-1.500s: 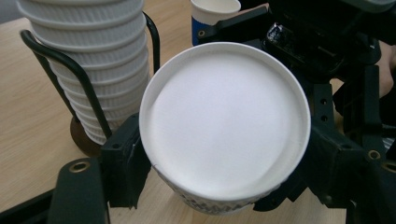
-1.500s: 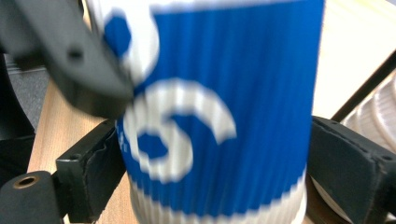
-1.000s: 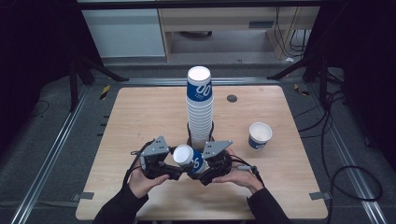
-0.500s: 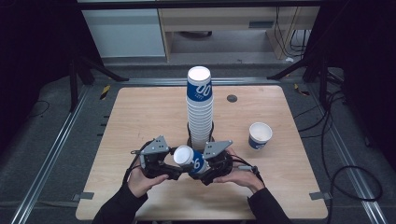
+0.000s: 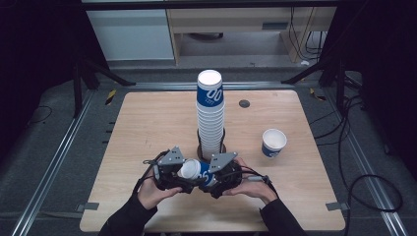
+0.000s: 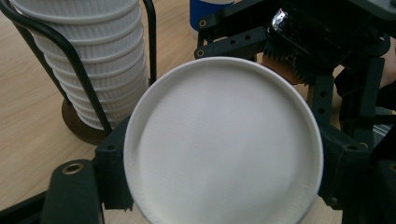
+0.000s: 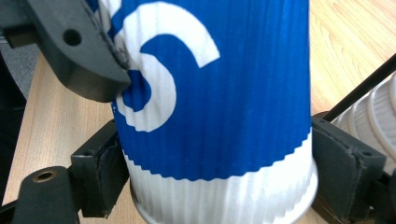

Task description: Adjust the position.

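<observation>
High view: the cup stack (image 5: pixel 210 115) stands upright in a black wire holder (image 5: pixel 211 147) near the middle of the table (image 5: pixel 147 123), and it serves as the reference landmark. Just in front of the stack, toward the person, a blue-and-white paper cup (image 5: pixel 195 170) lies on its side above the table, carried between the left gripper (image 5: pixel 172 169) and the right gripper (image 5: pixel 221 172); holding it from both ends keeps it steady, probably so that nested cups can be pulled apart. A single cup (image 5: pixel 273 142) stands upright to the right of the stack, well apart from it. Left gripper view: the cup's white base (image 6: pixel 224 144) faces the camera, with the stack's ribbed rims (image 6: pixel 93 60) behind and to the left. The jaws sit at both sides of the base and have just been opening; whether the pads press on it cannot be told. Right gripper view: the blue cup wall (image 7: pixel 219 93) sits between the jaws, which close on its white rim end, and the left gripper's jaw tip (image 7: pixel 79 56) touches the cup's upper left. The jaws have just eased slightly wider, yet contact appears kept.
</observation>
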A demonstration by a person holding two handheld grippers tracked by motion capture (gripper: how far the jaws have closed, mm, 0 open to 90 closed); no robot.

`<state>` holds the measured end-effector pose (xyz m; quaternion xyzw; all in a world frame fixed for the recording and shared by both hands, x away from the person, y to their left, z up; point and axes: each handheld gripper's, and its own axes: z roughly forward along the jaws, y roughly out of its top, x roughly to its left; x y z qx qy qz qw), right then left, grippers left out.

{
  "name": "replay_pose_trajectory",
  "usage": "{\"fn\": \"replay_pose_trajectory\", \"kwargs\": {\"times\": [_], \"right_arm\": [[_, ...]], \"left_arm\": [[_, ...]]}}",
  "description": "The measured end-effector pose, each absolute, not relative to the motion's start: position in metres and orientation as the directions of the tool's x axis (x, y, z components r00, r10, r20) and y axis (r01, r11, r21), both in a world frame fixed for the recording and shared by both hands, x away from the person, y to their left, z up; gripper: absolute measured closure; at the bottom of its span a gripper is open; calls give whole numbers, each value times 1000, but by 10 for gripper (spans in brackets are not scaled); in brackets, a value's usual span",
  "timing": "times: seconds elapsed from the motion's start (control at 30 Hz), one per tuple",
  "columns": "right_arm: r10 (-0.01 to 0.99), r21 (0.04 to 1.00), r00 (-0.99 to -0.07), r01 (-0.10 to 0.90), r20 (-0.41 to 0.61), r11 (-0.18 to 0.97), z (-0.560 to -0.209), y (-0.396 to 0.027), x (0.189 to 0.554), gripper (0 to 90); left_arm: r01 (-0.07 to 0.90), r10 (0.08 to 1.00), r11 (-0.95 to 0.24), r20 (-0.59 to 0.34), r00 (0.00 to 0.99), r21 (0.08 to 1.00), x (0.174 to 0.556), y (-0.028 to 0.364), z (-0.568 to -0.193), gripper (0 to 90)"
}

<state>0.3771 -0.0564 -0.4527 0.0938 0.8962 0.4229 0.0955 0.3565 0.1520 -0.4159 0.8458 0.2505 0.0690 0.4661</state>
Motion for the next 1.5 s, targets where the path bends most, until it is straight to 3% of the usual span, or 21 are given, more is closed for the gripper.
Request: {"fn": "replay_pose_trajectory", "kwargs": {"times": [0.47, 0.87, 1.03, 1.5], "right_arm": [[276, 793, -960, 134, -44, 595, -450, -61, 381, 64], [330, 871, -942, 212, 61, 444, -438, -90, 389, 52], [306, 888, -945, 237, 116, 395, -439, -95, 392, 52], [197, 883, -965, 240, 172, 403, -446, -89, 388, 60]], "left_arm": [[349, 491, -395, -126, 862, 850, 358, 161, -410, 241], [313, 502, -256, -151, 852, 915, 368, 189, -403, 240], [307, 472, -237, -166, 866, 922, 370, 189, -407, 240], [307, 307, -222, -233, 923, 925, 370, 180, -414, 240]]}}
